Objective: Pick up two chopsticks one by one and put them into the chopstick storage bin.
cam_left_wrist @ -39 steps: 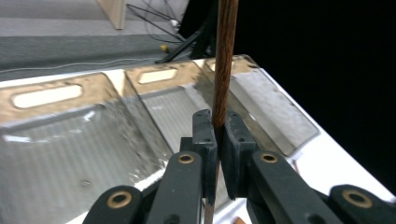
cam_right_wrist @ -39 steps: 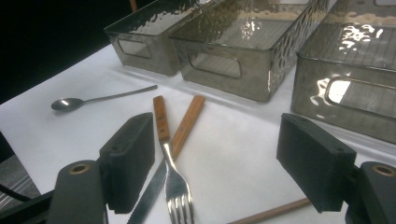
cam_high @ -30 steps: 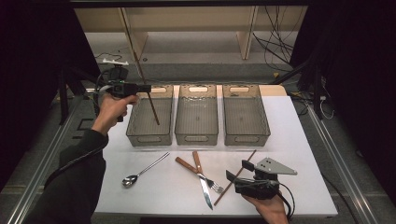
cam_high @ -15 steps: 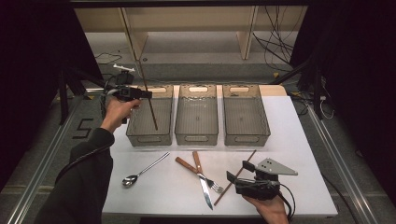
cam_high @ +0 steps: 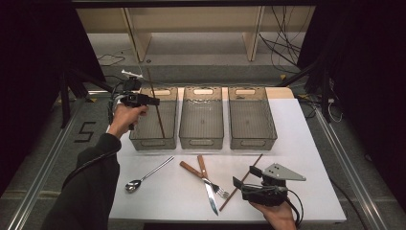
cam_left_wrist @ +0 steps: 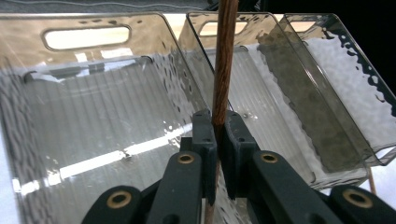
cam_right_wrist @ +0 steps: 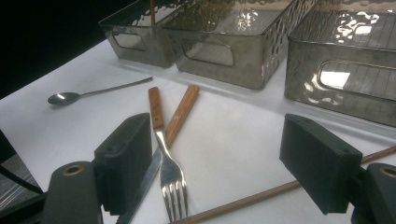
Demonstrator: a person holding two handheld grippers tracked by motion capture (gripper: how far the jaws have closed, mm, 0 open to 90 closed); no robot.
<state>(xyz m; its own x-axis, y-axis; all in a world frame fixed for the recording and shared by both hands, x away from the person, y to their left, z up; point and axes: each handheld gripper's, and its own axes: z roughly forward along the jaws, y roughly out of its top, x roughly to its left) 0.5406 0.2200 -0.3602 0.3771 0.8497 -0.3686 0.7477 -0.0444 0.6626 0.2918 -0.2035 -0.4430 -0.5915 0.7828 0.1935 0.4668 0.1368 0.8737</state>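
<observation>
Chopstick [cam_high: 157, 112], dark brown wood: you're holding it in your left gripper [cam_high: 154, 101], left of centre in the high view, jaws pinching tight on the shaft. Stick is standing near upright w/ a slight tilt, lower end reaching down into the leftmost bin [cam_high: 139, 139]; can't tell whether the tip is touching the bin floor. In the left gripper view the chopstick [cam_left_wrist: 223, 70] is running up from btwn the two pads [cam_left_wrist: 205, 140] to the top edge of frame, ribbed bin floor [cam_left_wrist: 93, 140] lying behind it.

Second chopstick [cam_high: 242, 182]: lying flat on the white table [cam_high: 316, 143], lower centre-right of the high view, slanting from just below the right bin [cam_high: 252, 117] down toward the bottom edge. Your right gripper [cam_high: 245, 177] is resting at the lower right, jaws standing wide, nothing gripped; in the right gripper view that chopstick [cam_right_wrist: 261, 195] is crossing the table beyond the spread jaws, lower right of frame.

Other items:
- Middle bin [cam_high: 201, 117], btwn the other two.
- Spoon [cam_high: 146, 175], lower left of the table, apart from the rest.
- Knife [cam_high: 207, 184] and fork [cam_high: 203, 178], both wood-handled, crossing each other at lower centre, just left of the second chopstick.
</observation>
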